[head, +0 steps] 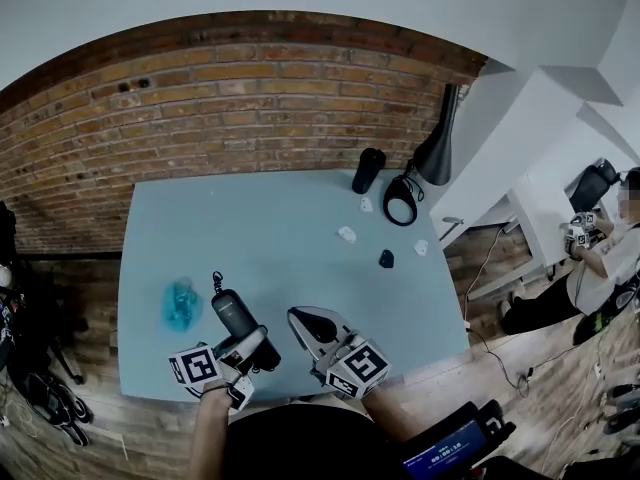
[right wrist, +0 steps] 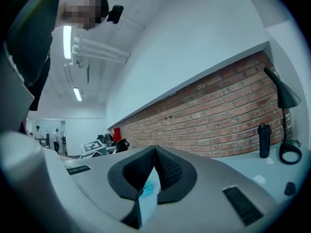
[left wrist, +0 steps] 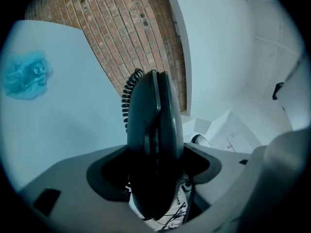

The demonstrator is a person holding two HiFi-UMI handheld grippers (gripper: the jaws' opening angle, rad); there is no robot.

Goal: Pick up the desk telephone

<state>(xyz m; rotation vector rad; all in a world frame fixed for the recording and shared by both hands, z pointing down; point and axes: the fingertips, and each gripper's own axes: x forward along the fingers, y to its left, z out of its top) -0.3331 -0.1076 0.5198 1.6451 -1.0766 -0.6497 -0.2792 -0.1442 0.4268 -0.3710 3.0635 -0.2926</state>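
Left tool (left wrist: 155, 165) — jaws wide, clamped across telephone handset (left wrist: 153, 106) at mid-body, probably for balance. Handset edge-on over front part of desk (head: 280, 228); coiled cord (left wrist: 127, 98) hangs clear of grip. Right tool (right wrist: 154, 155) — jaws together, empty, just beside left; judged on standby.

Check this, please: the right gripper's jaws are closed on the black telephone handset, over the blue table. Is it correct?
Not quite. It is the left gripper whose jaws are closed on the black telephone handset, over the blue table; the left gripper view shows it. The right gripper has its jaws together with nothing between them.
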